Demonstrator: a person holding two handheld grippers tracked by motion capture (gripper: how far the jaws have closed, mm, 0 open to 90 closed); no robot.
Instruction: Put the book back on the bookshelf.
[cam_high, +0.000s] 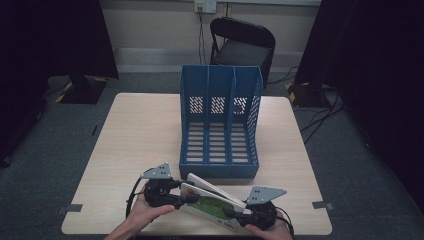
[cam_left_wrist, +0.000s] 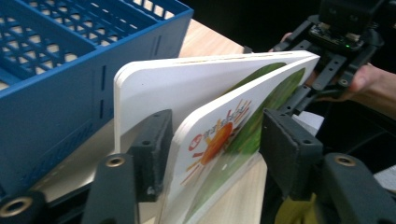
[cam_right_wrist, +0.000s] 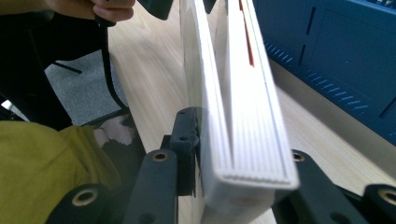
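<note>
A thick white board book (cam_high: 212, 202) with a sun and green picture on its cover is held just above the table's front edge. It is splayed partly open. My left gripper (cam_high: 186, 200) holds its left end: in the left gripper view one pad (cam_left_wrist: 152, 149) sits between the two halves, the other pad (cam_left_wrist: 289, 154) is against the picture cover (cam_left_wrist: 219, 140), shut on the front half. My right gripper (cam_high: 233, 215) is shut on the spine end of the book (cam_right_wrist: 243, 140), with a jaw on each side.
A blue three-slot file organizer (cam_high: 220, 125) stands just behind the book, open side up and toward me. The pale wooden table (cam_high: 140, 135) has free room to its left. A black folding chair (cam_high: 242, 45) stands beyond the far edge.
</note>
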